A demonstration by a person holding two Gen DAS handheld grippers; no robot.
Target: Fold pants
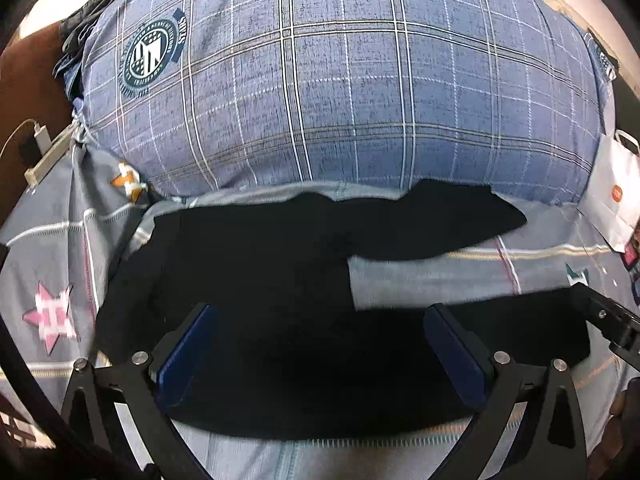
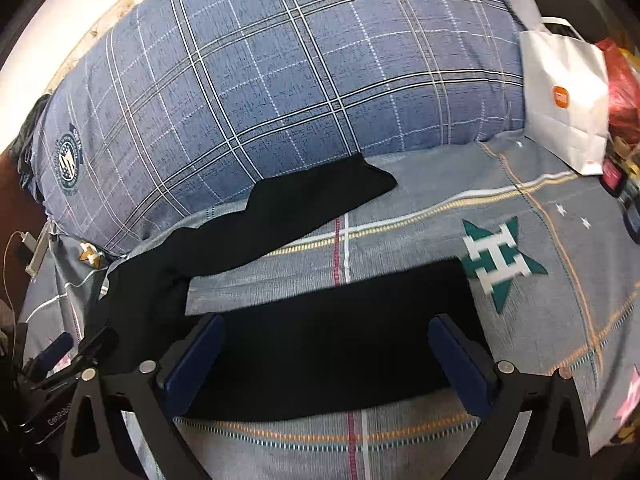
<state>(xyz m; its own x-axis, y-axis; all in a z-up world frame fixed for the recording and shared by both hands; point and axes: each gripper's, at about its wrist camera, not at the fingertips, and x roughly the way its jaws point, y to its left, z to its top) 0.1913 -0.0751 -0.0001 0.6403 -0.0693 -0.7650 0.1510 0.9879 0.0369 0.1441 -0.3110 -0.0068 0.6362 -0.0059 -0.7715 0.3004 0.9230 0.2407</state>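
Currently, 2 views, both looking along the gripper fingers toward a large blue plaid pillow (image 1: 340, 80) at the back of a bed.

Far left, left wrist view: a white charger (image 1: 41, 136) with cable sits on a power strip (image 1: 46, 158) at the bed edge, beside a brown headboard (image 1: 28, 80). Dark clothing (image 1: 96, 12) lies bunched at the pillow's upper left corner. A pink star (image 1: 50, 314) is printed on the grey plaid sheet (image 1: 440, 276).

Centre: black pants (image 1: 248, 280) lie spread on the sheet, waist end to the left, 2 legs running right. The far leg (image 2: 320, 204) angles up to the pillow's lower edge, its tip touching the pillow. The near leg (image 2: 344, 332) lies flat, well apart from the far one, bare sheet between them.

Left gripper (image 1: 320, 356): jaws spread wide, blue pads on either side, above the upper part of the pants; nothing pinched. Contact with the cloth cannot be judged.

Right gripper (image 2: 326, 360): jaws likewise spread wide, over the near leg close to its hem; nothing held. In the right wrist view the left gripper's body shows at the lower left, near the waist.

Right side: a green star (image 2: 500, 264) printed just beyond the near leg's hem. A white paper bag (image 2: 564, 108) stands against the pillow's right end, with a red bag (image 2: 622, 92) beside it.
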